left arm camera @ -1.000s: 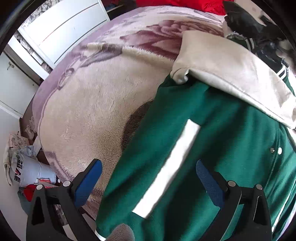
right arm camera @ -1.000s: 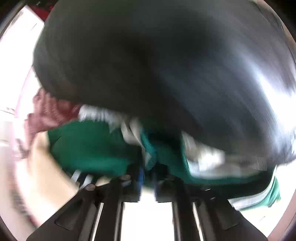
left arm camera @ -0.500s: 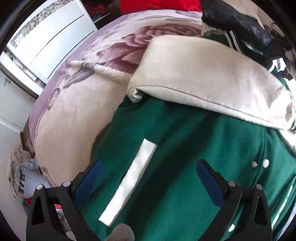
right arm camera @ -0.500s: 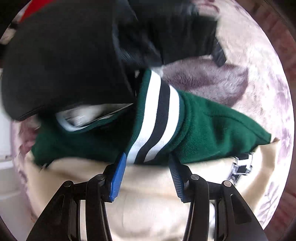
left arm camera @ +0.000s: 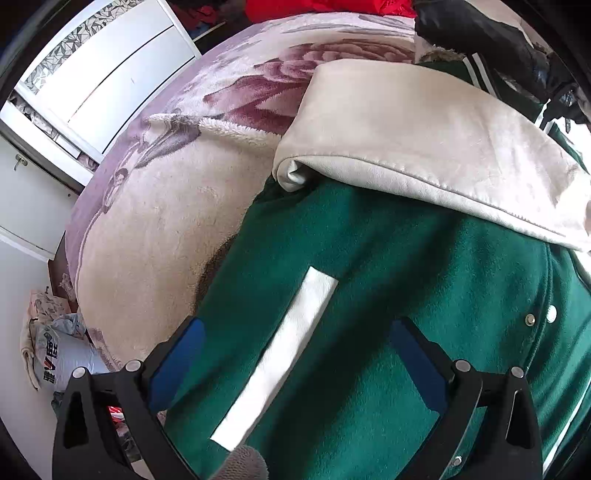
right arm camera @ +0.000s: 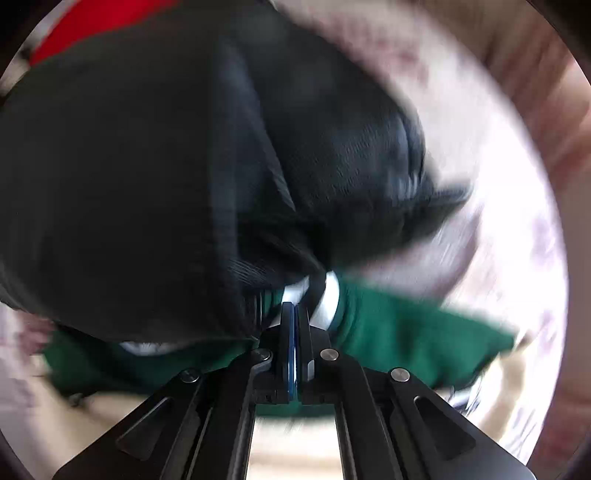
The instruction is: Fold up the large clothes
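Green fleece jacket [left arm camera: 388, 295] spread on a bed covered by a plush floral blanket [left arm camera: 155, 229]. Its left side edge runs close to the blanket's left edge. A cream sleeve [left arm camera: 424, 147] is folded across the jacket's upper part. A white stripe [left arm camera: 280, 354] runs diagonally down the green front; two snaps [left arm camera: 539, 316] sit toward the jacket's right side.

Left gripper [left arm camera: 295, 354] hangs over the lower jacket, jaws spread wide, blue pads [left arm camera: 177, 362] apart. The stripe passes between the fingers in view, but nothing is pinched; contact with the cloth cannot be told.

Right gripper [right arm camera: 294, 314] points down at the jacket's striped rib trim [right arm camera: 325, 299], white and dark bands bunched just past the fingertips. Its jaws have just been closing and now sit clenched, pads together. Whether a fold of the trim is caught between them cannot be told; the view is motion-blurred. Green cloth [right arm camera: 406, 332] spreads to either side of the fingers.

A black garment [right arm camera: 166, 166] lies heaped beyond the trim, toward the blanket's far edge. Red fabric [left arm camera: 325, 7] shows at the far edge. White cabinet [left arm camera: 110, 66] stands off the far left corner.
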A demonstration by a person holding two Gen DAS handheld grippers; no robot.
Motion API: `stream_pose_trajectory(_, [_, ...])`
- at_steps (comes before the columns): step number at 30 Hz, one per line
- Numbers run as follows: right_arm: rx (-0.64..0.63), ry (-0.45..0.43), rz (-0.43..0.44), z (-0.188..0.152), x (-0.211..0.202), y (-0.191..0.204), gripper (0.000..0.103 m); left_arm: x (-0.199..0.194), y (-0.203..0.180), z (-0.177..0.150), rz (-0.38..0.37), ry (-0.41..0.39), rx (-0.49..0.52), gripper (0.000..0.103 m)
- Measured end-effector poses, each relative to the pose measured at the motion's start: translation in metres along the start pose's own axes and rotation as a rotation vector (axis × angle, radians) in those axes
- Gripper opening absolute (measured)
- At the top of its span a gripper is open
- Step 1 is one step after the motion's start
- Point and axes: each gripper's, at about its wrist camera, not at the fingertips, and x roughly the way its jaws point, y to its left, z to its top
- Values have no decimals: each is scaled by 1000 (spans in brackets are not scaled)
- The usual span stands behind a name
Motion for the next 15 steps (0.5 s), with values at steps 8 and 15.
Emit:
stream_pose_trajectory(8, [-32,149,172,-109,-82,-116,71,-47,-8,1,-153,-43,9,103])
stream_pose_trajectory(15, [103,296,137,-267,-102,-247,71,-93,-46,-25,-249,-66,149,103])
